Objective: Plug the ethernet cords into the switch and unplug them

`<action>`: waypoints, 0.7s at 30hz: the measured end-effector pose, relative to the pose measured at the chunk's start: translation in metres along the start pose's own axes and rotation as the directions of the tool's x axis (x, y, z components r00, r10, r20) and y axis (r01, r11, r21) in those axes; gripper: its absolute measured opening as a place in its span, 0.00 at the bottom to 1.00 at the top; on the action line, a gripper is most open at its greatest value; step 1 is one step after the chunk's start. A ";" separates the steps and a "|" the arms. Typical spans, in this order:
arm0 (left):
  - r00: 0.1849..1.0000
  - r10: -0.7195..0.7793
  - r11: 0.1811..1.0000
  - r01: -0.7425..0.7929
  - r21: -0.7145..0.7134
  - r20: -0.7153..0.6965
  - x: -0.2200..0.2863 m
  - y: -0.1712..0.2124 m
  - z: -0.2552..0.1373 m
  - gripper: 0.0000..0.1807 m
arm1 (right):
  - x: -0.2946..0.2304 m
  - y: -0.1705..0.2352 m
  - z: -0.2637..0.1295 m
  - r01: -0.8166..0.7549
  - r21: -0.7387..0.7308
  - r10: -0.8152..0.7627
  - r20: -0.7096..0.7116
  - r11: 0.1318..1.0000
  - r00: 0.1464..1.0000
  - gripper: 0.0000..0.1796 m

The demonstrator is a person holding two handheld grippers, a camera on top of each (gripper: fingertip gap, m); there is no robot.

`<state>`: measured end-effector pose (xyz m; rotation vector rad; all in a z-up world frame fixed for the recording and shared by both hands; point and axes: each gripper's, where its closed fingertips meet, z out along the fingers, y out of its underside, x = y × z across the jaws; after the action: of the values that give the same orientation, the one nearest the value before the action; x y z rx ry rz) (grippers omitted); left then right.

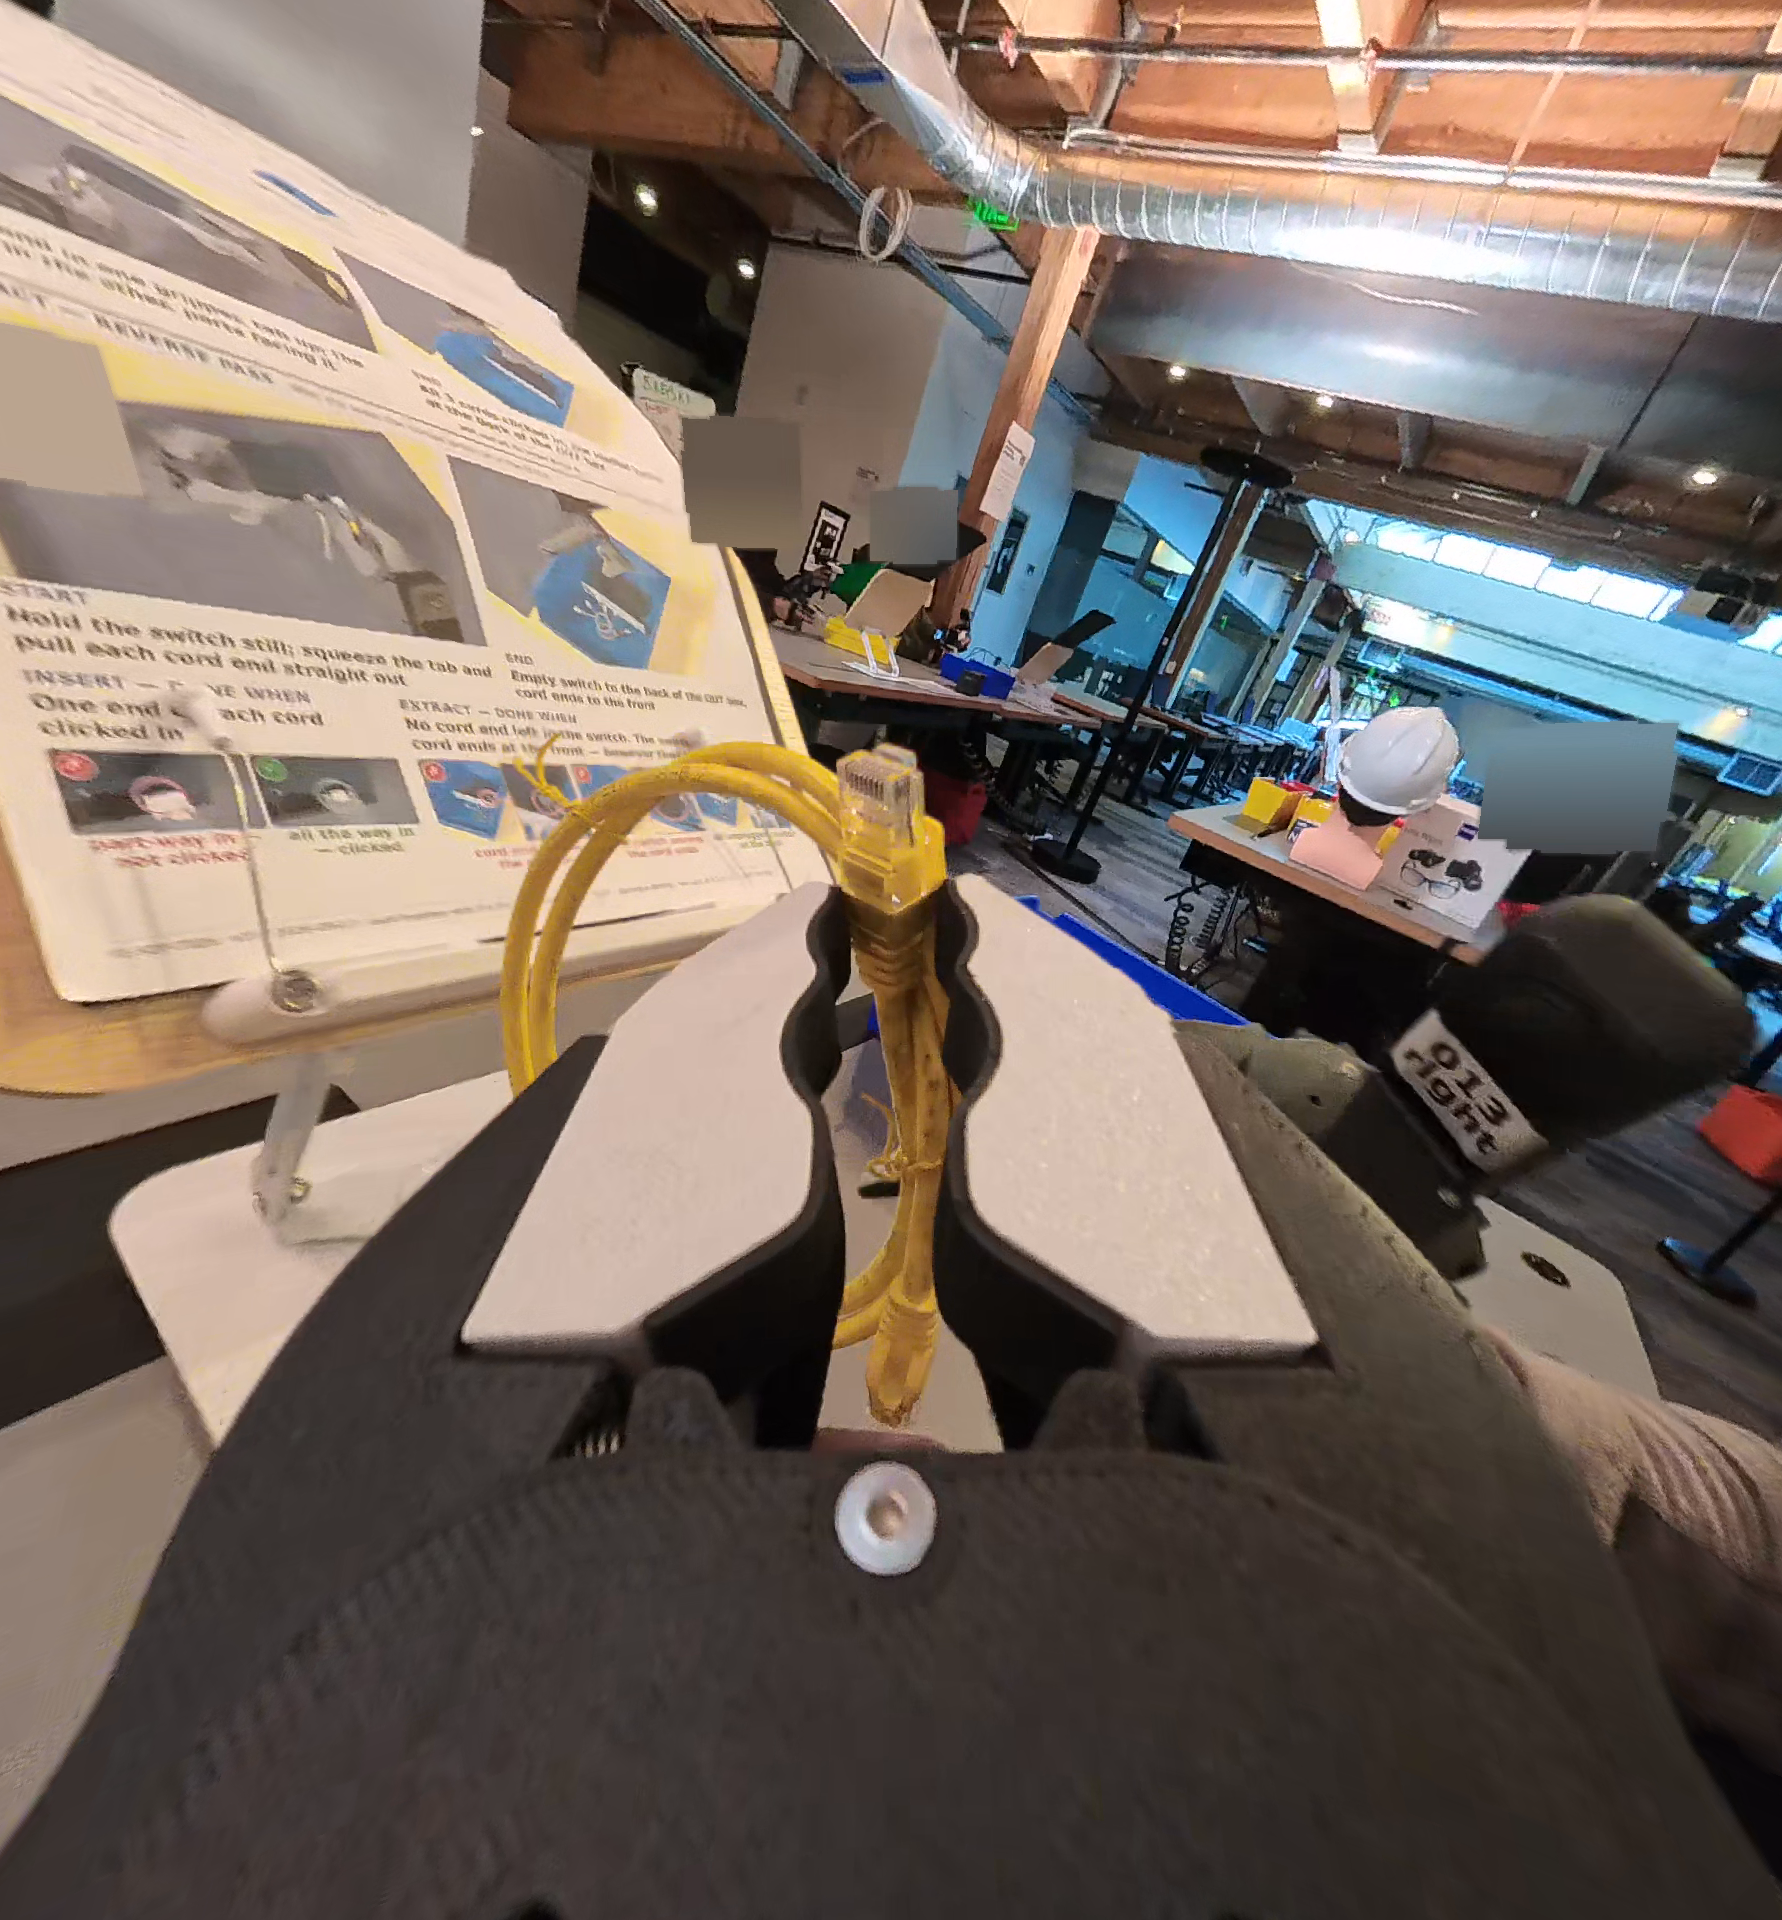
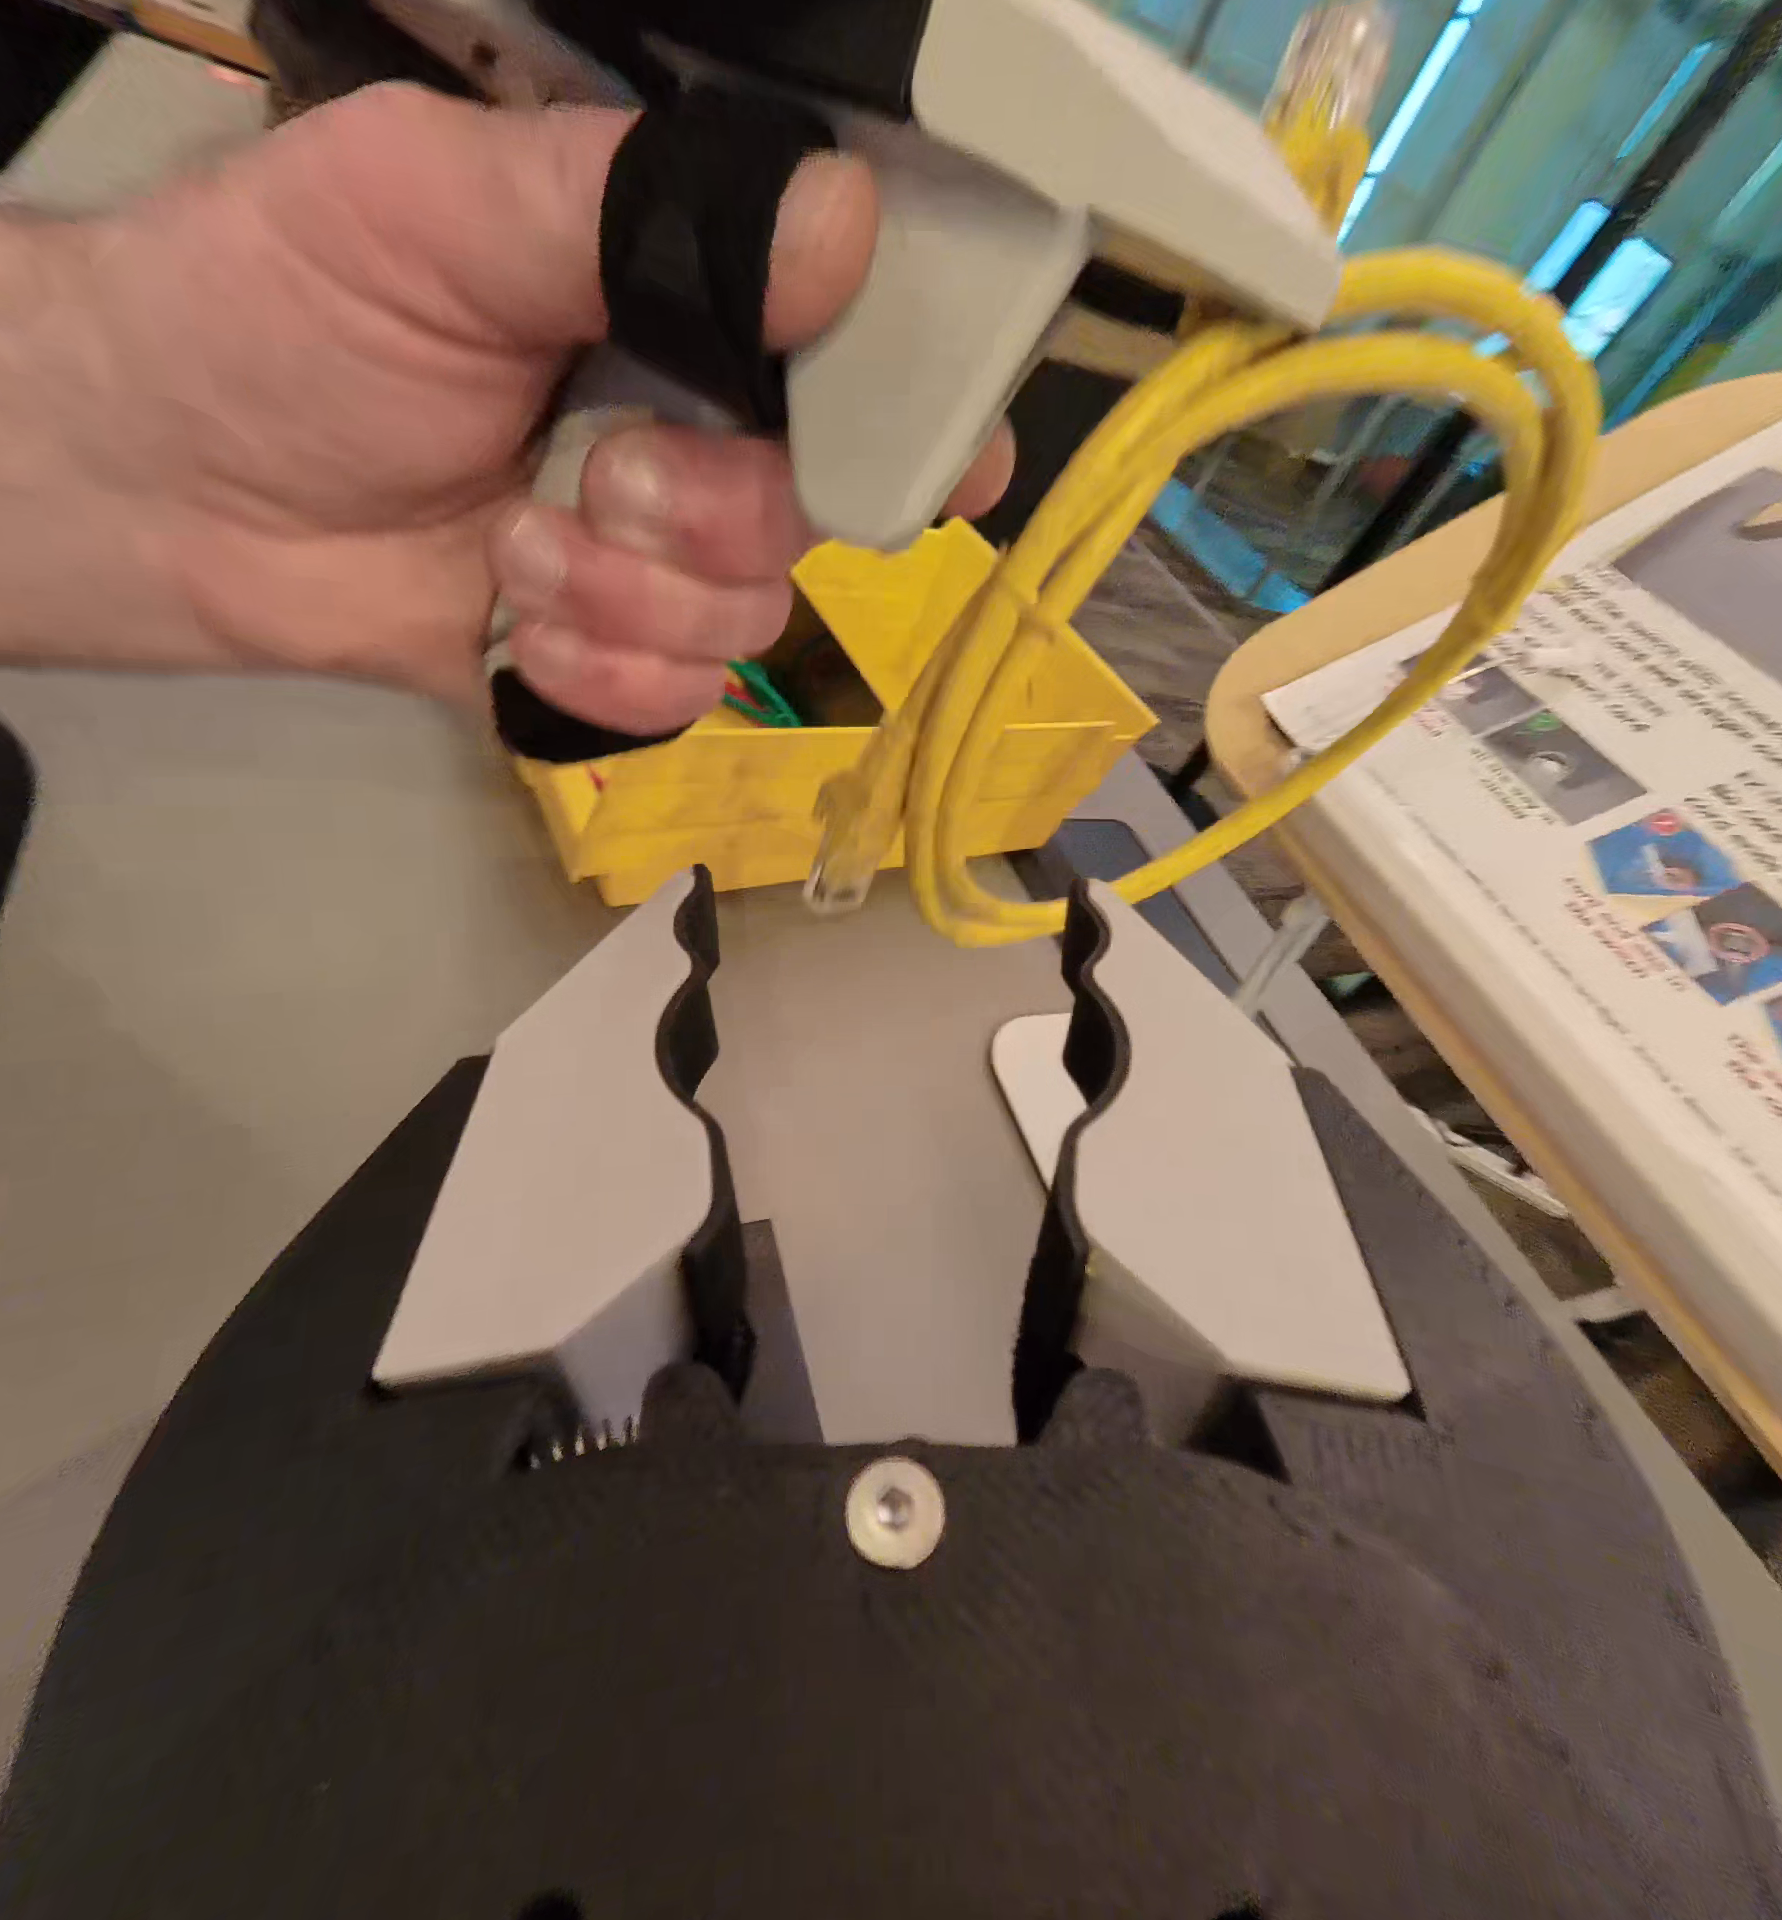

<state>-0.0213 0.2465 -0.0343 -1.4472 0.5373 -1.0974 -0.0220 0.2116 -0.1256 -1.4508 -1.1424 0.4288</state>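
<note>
My left gripper is shut on a coiled yellow ethernet cord, just behind one clear plug that points up and away past the fingertips. The coil loops out to the left and the other plug hangs down between the jaws. In the right wrist view the same cord hangs from the left gripper, held in a person's hand, with the free plug dangling just above my right gripper. My right gripper is open and empty, below the cord. No switch is in view.
A yellow bin with coloured wires inside stands on the grey table behind the cord. An instruction sheet on a tilted wooden stand is at the left; it also shows at the right of the right wrist view. A blue bin edge peeks behind the left fingers.
</note>
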 end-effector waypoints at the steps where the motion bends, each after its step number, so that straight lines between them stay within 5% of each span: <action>1: 1.000 -0.004 1.000 0.004 -0.006 0.001 0.004 0.005 0.005 0.09 | 0.003 -0.001 0.000 0.002 0.003 -0.002 -0.030 1.000 1.000 0.36; 5: 0.999 -0.037 0.999 0.036 -0.023 -0.028 0.022 0.022 0.019 0.09 | 0.004 -0.003 -0.001 -0.029 0.015 0.029 -0.056 0.999 0.998 0.30; 11: 0.999 -0.012 1.000 0.012 -0.022 -0.035 0.037 0.029 0.027 0.09 | 0.007 -0.003 -0.006 -0.103 0.051 0.104 -0.025 0.993 0.994 0.06; 21: 0.994 0.088 0.992 -0.093 -0.083 -0.063 0.043 0.033 0.024 0.15 | 0.001 -0.005 -0.014 -0.249 0.091 0.230 0.181 0.964 0.956 0.02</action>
<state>0.0266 0.2159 -0.0491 -1.4530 0.6932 -1.0586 -0.0126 0.2043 -0.1175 -1.4799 -1.0583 0.7877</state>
